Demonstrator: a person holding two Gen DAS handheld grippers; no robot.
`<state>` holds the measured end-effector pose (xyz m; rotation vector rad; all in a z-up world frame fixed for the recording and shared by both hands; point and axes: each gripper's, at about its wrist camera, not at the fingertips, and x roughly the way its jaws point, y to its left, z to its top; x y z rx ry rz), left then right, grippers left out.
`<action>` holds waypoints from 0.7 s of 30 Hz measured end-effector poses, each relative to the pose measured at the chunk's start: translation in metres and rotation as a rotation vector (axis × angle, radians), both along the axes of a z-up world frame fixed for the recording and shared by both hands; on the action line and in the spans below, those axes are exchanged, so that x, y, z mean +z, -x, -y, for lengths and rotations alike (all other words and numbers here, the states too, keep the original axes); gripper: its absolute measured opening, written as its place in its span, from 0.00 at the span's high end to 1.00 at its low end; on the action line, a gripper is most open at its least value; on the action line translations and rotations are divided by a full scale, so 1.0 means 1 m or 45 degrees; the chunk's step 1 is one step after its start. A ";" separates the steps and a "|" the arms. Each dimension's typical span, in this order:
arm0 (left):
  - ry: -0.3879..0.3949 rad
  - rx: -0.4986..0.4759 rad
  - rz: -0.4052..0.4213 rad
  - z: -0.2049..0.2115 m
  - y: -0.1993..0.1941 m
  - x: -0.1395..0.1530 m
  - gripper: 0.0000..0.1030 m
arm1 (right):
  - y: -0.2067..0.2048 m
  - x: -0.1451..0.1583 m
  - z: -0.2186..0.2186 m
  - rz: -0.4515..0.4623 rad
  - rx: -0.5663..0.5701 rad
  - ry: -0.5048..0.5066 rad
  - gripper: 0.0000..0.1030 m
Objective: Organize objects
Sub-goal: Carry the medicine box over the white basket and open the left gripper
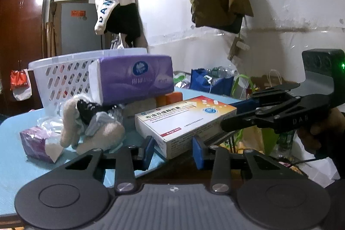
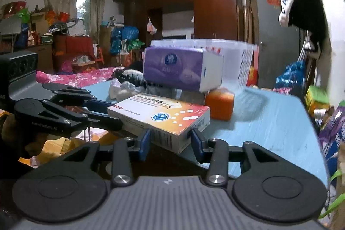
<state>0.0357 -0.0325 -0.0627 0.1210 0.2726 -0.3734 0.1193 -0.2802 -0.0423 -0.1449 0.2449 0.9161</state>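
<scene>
A white and orange medicine box [image 1: 185, 120] lies at the near edge of the blue table [image 1: 13, 165], one corner jutting past it. My left gripper [image 1: 173, 151] has its blue pads pressed on both sides of that near corner. From the right, my right gripper [image 1: 245, 107] reaches in and holds the box's far end. In the right wrist view, the box [image 2: 159, 115] sits between the right gripper's [image 2: 170, 141] blue pads, which touch it on both sides. The left gripper [image 2: 103, 113] holds its other end.
Behind the box, a purple tissue pack [image 1: 133, 79] rests on other items in front of a white slotted basket [image 1: 64, 77]. A plush toy [image 1: 90, 122], a small purple tissue pack [image 1: 36, 143] and an orange block [image 2: 220, 105] are on the table. Bags crowd the floor beyond.
</scene>
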 end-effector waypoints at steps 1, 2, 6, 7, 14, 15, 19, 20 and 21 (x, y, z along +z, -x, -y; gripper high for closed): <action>0.004 0.000 0.012 0.000 0.002 0.002 0.60 | 0.002 0.003 0.000 0.014 0.000 -0.004 0.57; 0.006 0.002 0.023 0.000 0.004 0.004 0.60 | 0.005 0.006 0.000 0.032 -0.001 -0.012 0.57; 0.006 0.000 0.091 0.001 0.018 0.018 0.60 | 0.014 0.022 0.001 0.090 0.004 -0.035 0.57; 0.002 0.002 0.117 0.002 0.022 0.023 0.60 | 0.016 0.028 0.001 0.109 0.006 -0.039 0.57; -0.027 0.045 0.282 0.000 0.031 0.066 0.61 | 0.007 0.075 -0.014 0.252 0.018 -0.060 0.57; -0.042 0.058 0.315 -0.001 0.029 0.076 0.61 | 0.004 0.082 -0.017 0.269 0.020 -0.063 0.57; -0.063 0.085 0.390 -0.007 0.012 0.107 0.62 | -0.025 0.110 -0.031 0.293 0.036 -0.088 0.57; -0.064 0.091 0.402 -0.009 0.005 0.115 0.62 | -0.032 0.115 -0.034 0.293 0.036 -0.097 0.57; -0.078 0.099 0.415 -0.012 -0.006 0.124 0.62 | -0.041 0.120 -0.038 0.294 0.034 -0.099 0.58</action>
